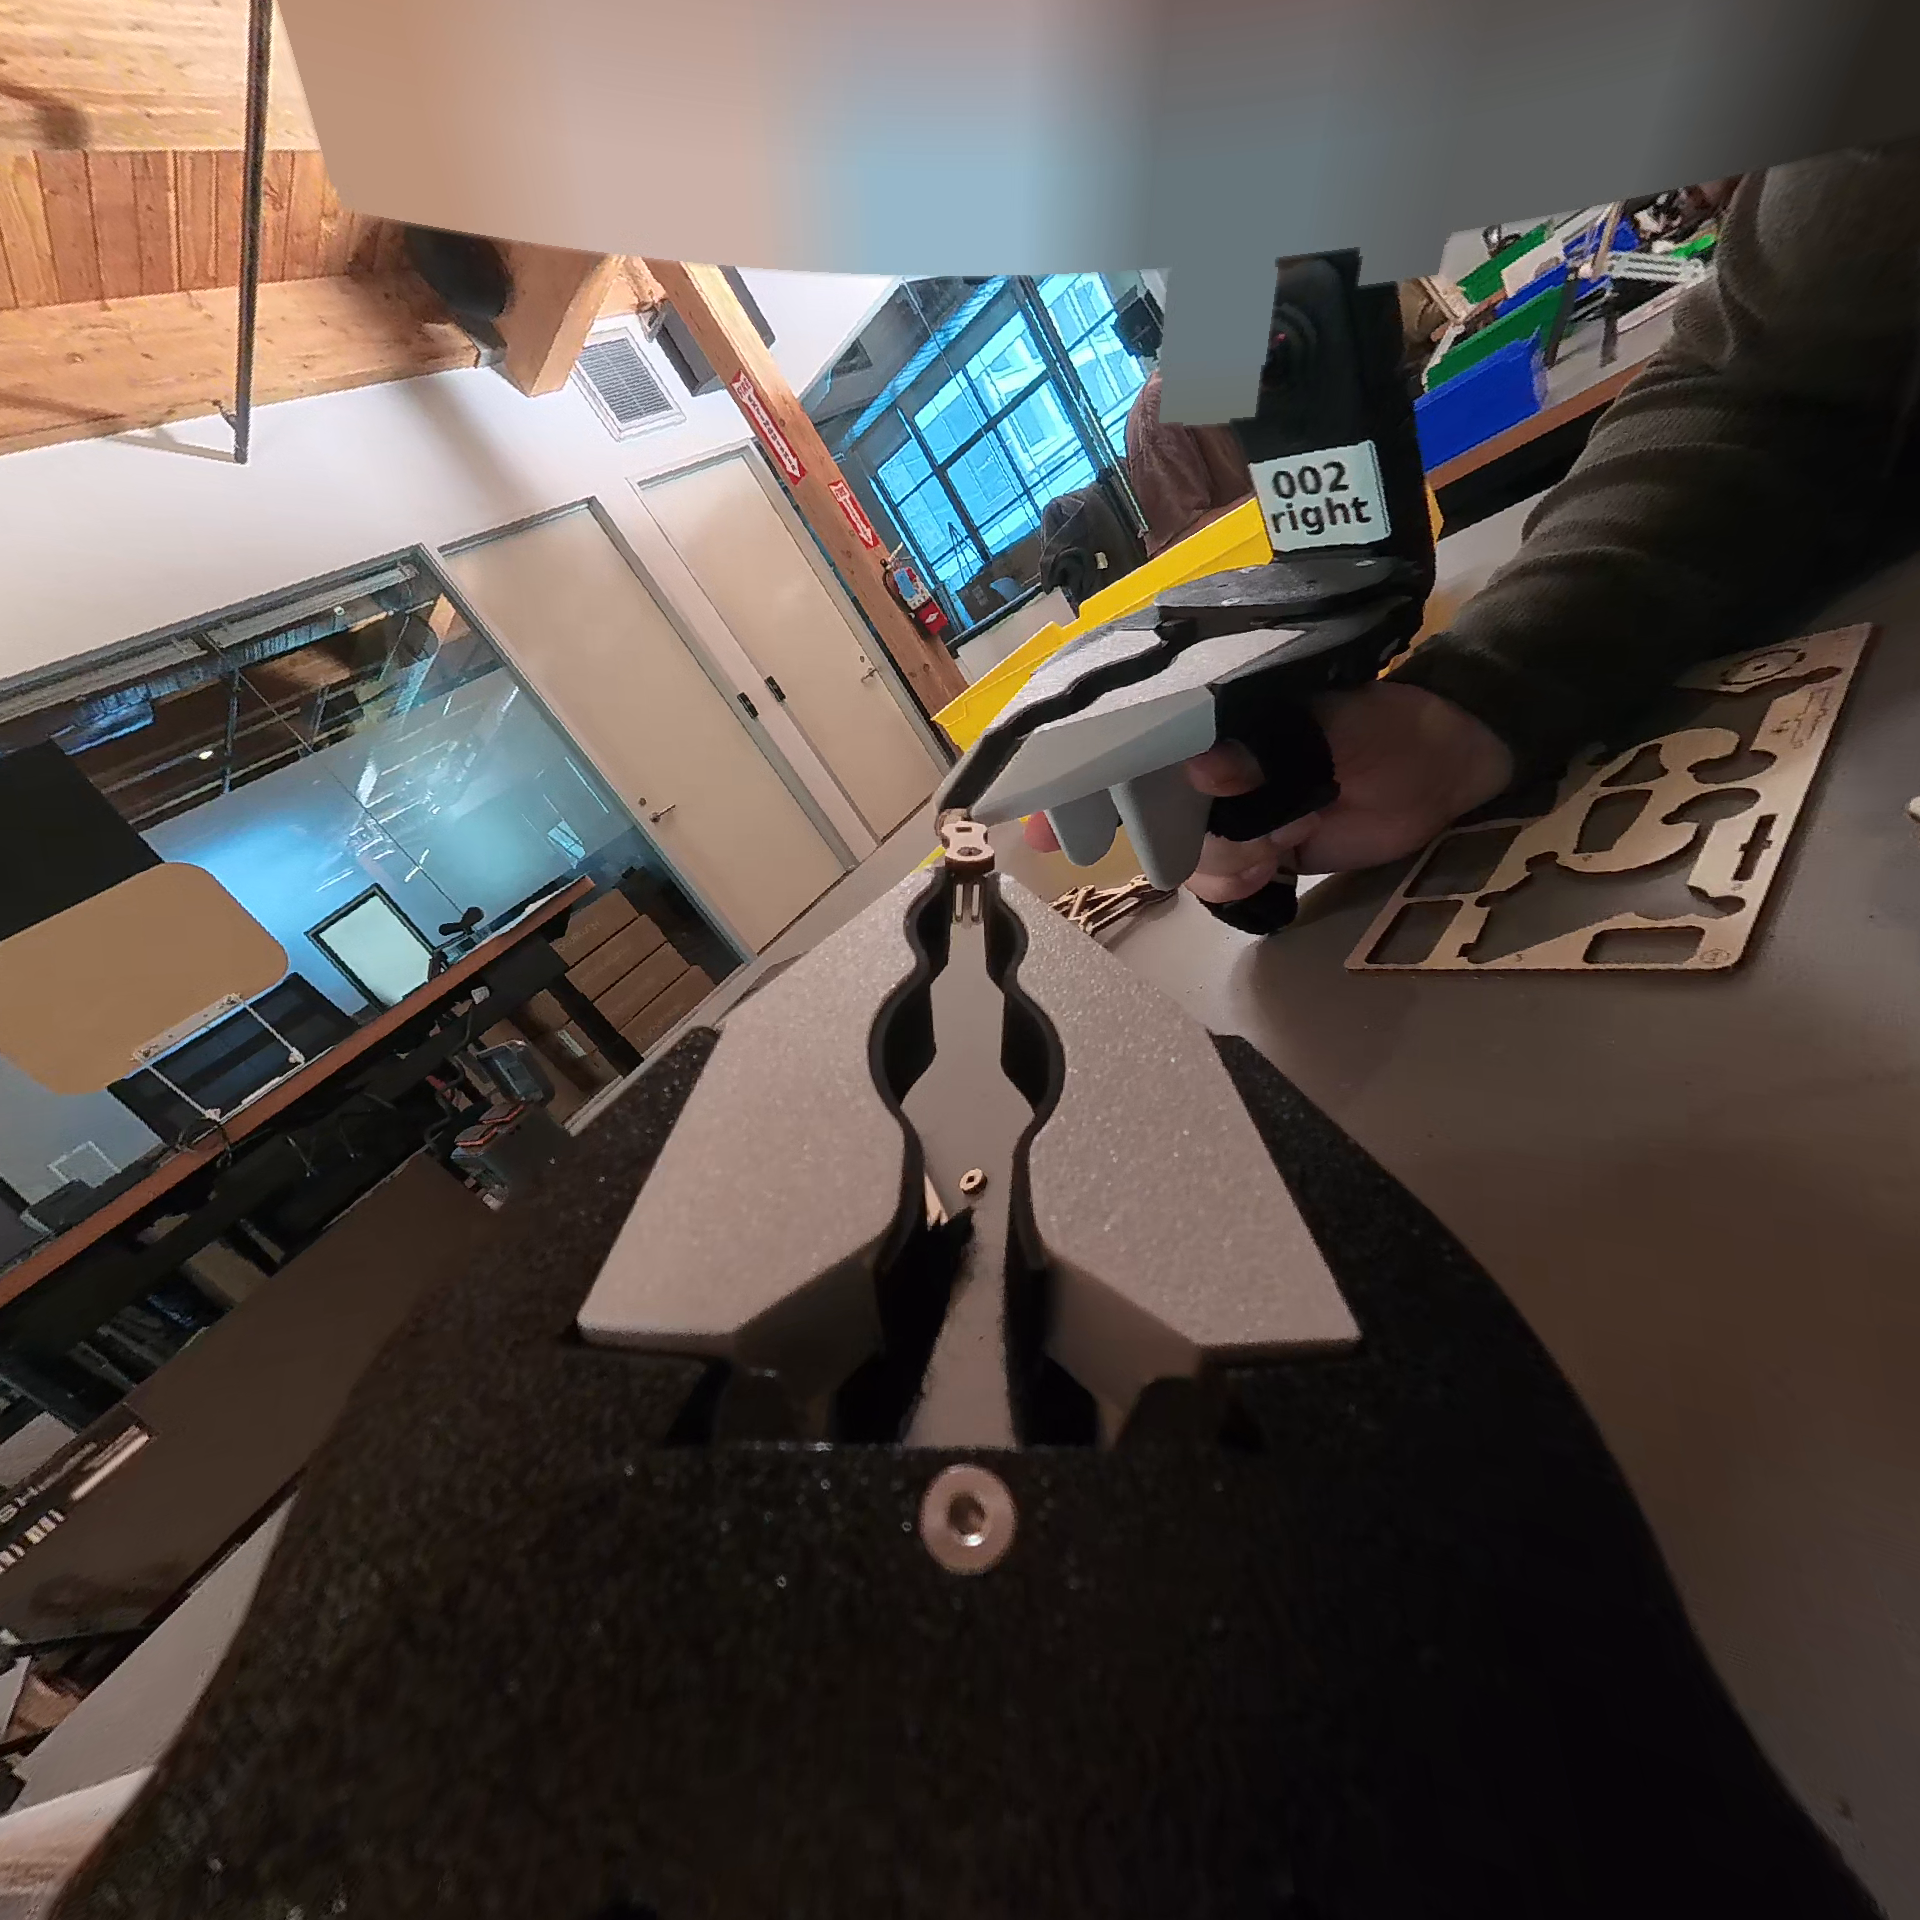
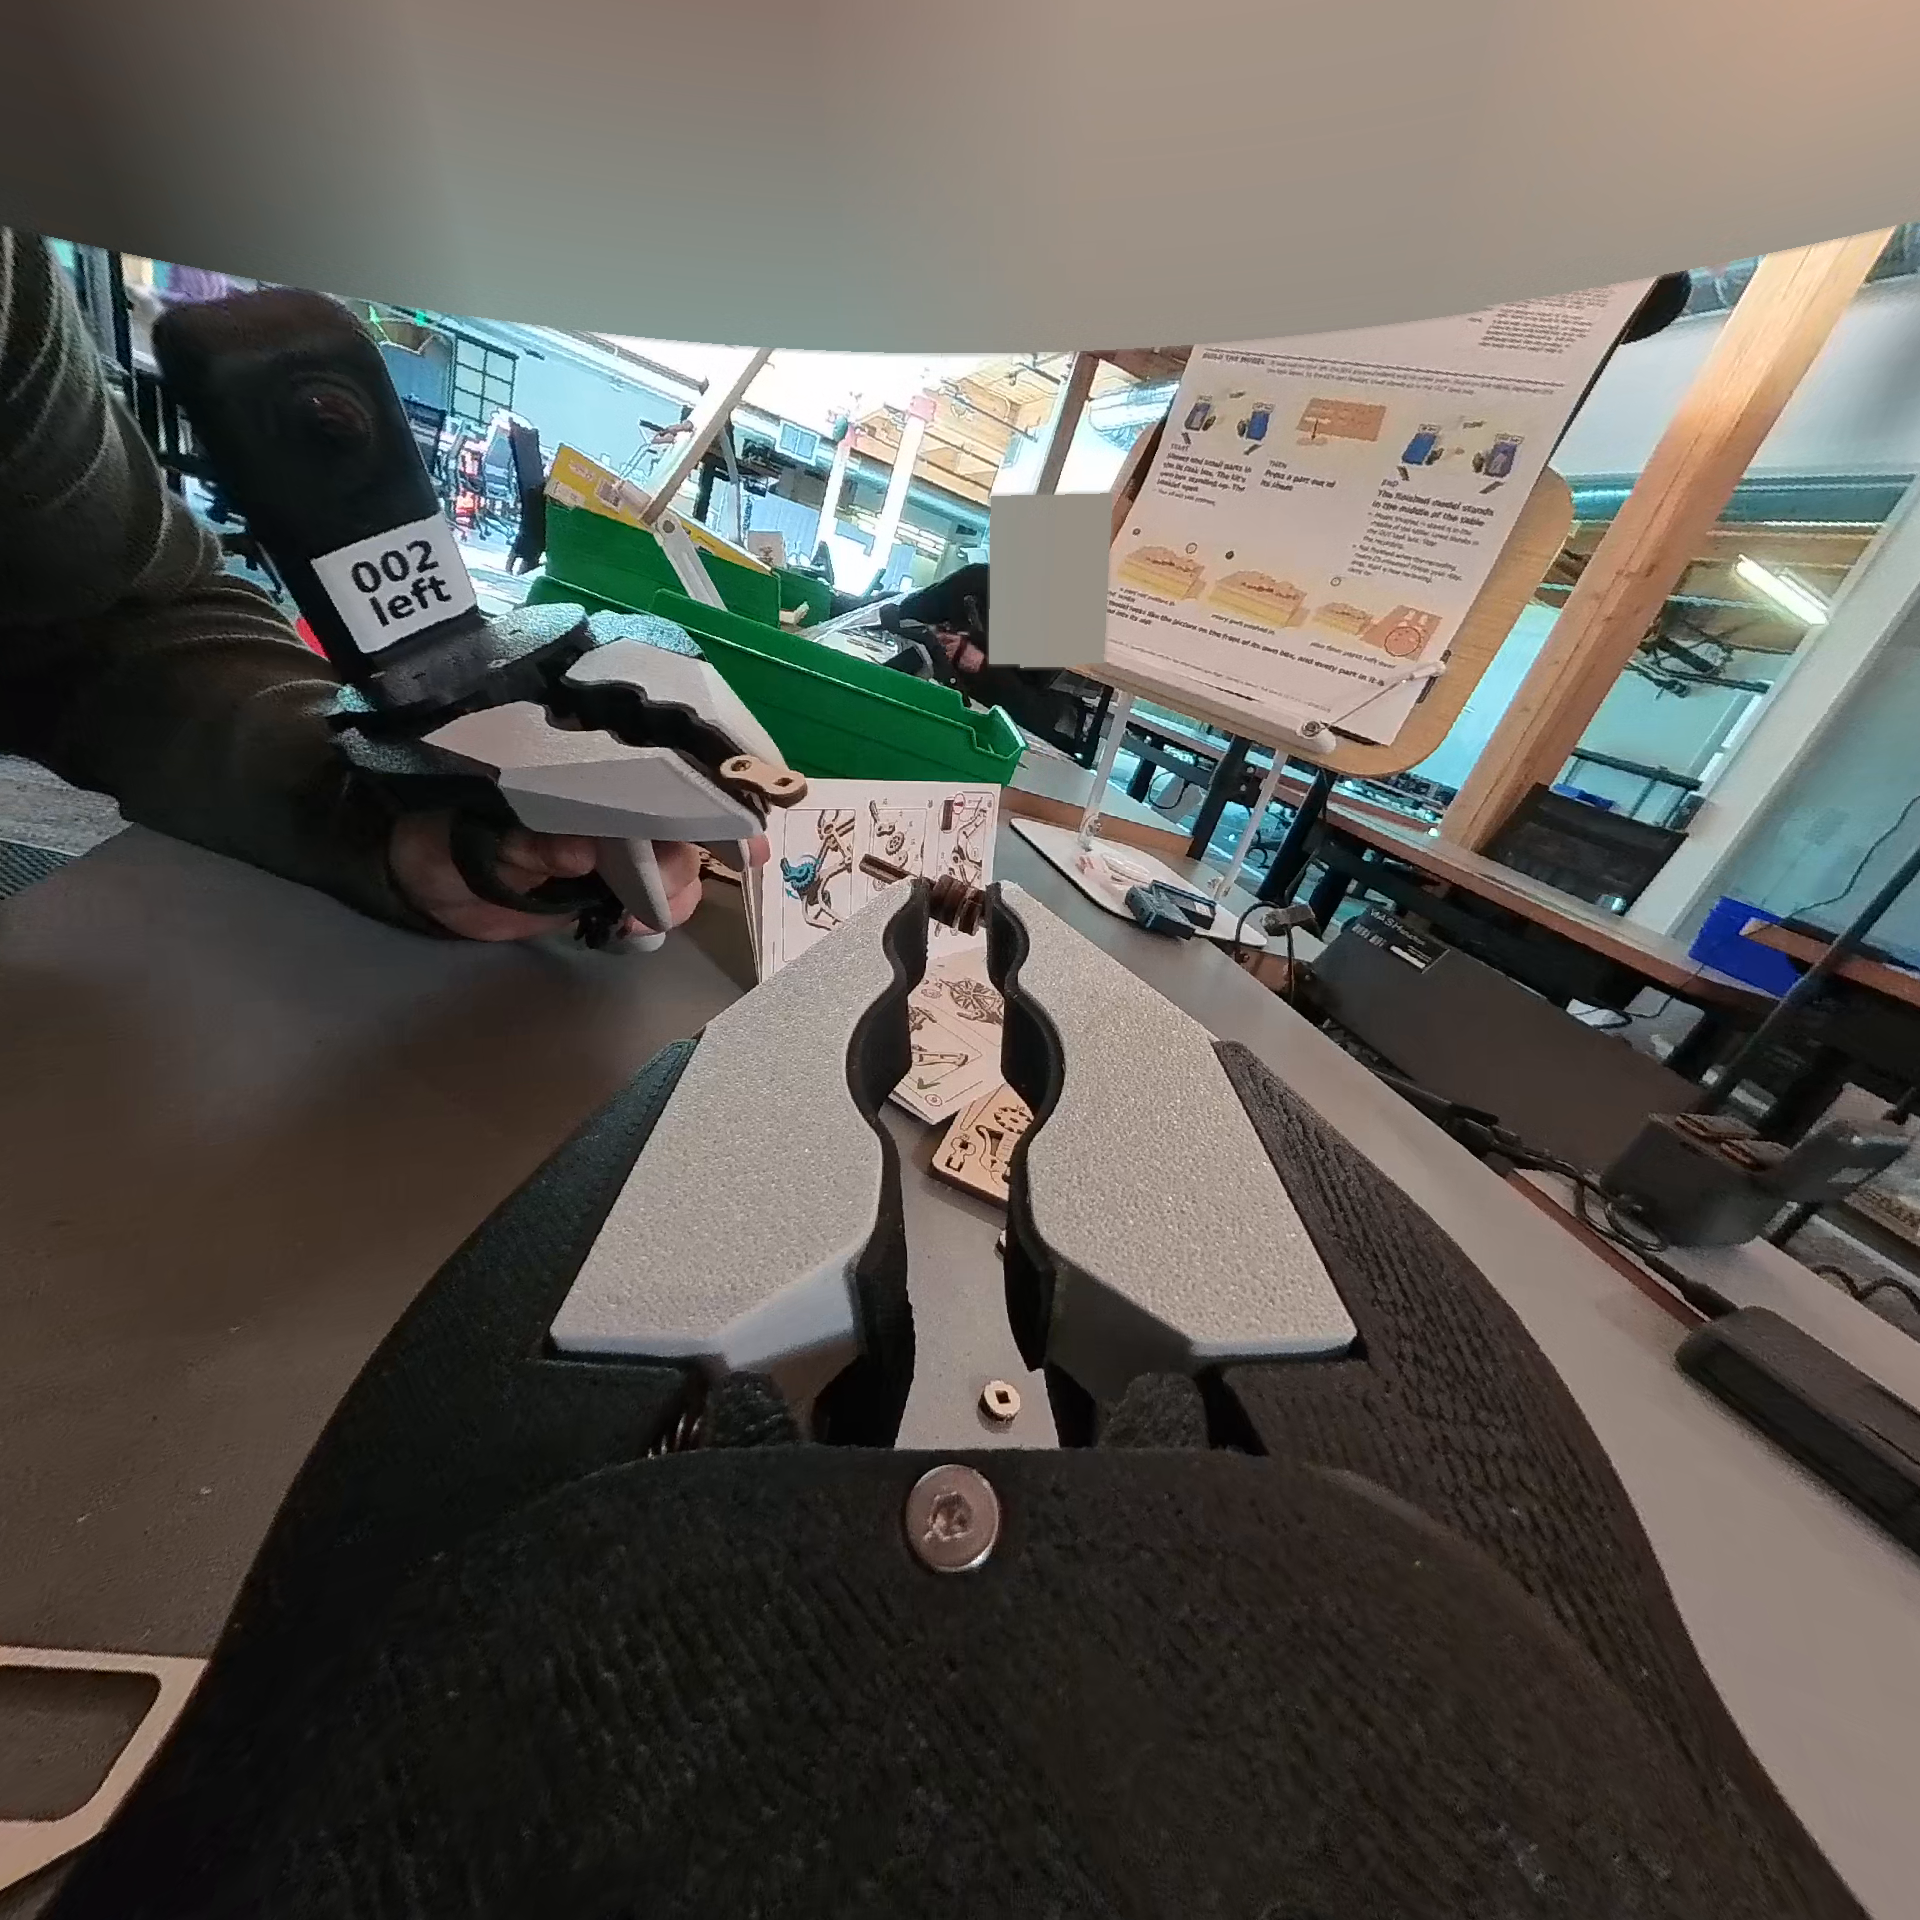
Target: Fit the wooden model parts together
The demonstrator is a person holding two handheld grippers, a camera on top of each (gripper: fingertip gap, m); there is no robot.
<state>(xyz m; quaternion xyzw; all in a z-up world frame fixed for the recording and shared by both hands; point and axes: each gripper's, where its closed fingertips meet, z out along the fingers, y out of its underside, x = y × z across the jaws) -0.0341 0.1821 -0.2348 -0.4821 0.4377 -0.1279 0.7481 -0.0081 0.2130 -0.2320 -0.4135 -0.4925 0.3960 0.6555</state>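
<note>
Workshop room with timber beams, and everything sits on a grey counter (image 1: 1558,1195). Using the punched-out plywood sheet (image 1: 1590,831) lying flat on that counter as the landmark: the right gripper (image 1: 961,821) is held up off the counter just left of the sheet, a hand (image 1: 1351,800) on its handle, its fingers pinched on a small dark wooden spool part (image 2: 956,902). The left gripper (image 1: 966,896) is left of the sheet too, nearer the camera, nearly closed on a flat wooden link piece (image 1: 966,847) that pokes out past its tips. The two gripper tips sit right up against each other; can't tell if the parts actually touch. From the right wrist view there's an instruction booklet (image 2: 883,831) propped up behind the tips and a green bin (image 2: 790,675) farther back.
</note>
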